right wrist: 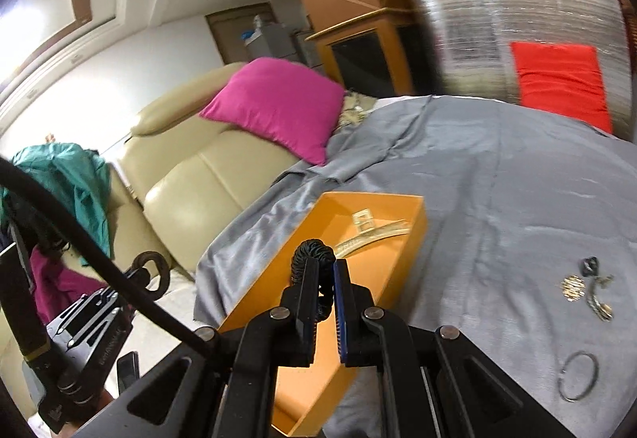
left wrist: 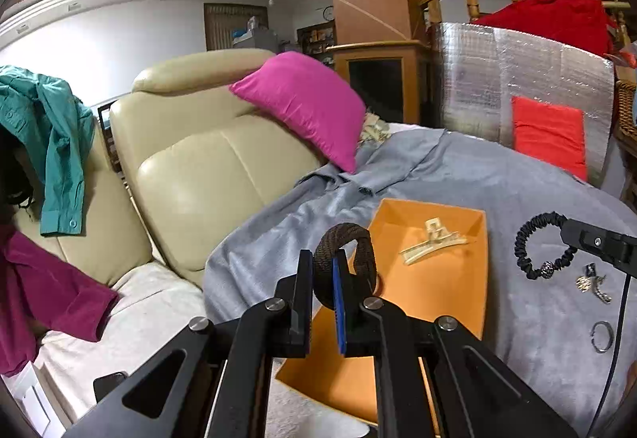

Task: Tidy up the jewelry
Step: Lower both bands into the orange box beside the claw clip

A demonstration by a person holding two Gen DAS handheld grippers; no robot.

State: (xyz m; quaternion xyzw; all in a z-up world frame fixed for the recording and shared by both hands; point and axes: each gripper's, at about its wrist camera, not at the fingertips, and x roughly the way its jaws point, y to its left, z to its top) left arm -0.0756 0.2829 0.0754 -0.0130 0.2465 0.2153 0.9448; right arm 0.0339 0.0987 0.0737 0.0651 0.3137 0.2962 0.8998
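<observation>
My left gripper is shut on a brown braided hair band, held up over the near left corner of an orange tray. A cream claw clip lies inside the tray. My right gripper is shut on a black coiled hair band above the tray, with the claw clip beyond it. In the left wrist view the right gripper comes in from the right with the black band hanging from it. The left gripper shows at the left in the right wrist view.
The tray sits on a grey cloth. Small ornaments and a thin metal ring lie on the cloth to the right. A cream sofa with a pink cushion stands at the left, and a foil panel at the back.
</observation>
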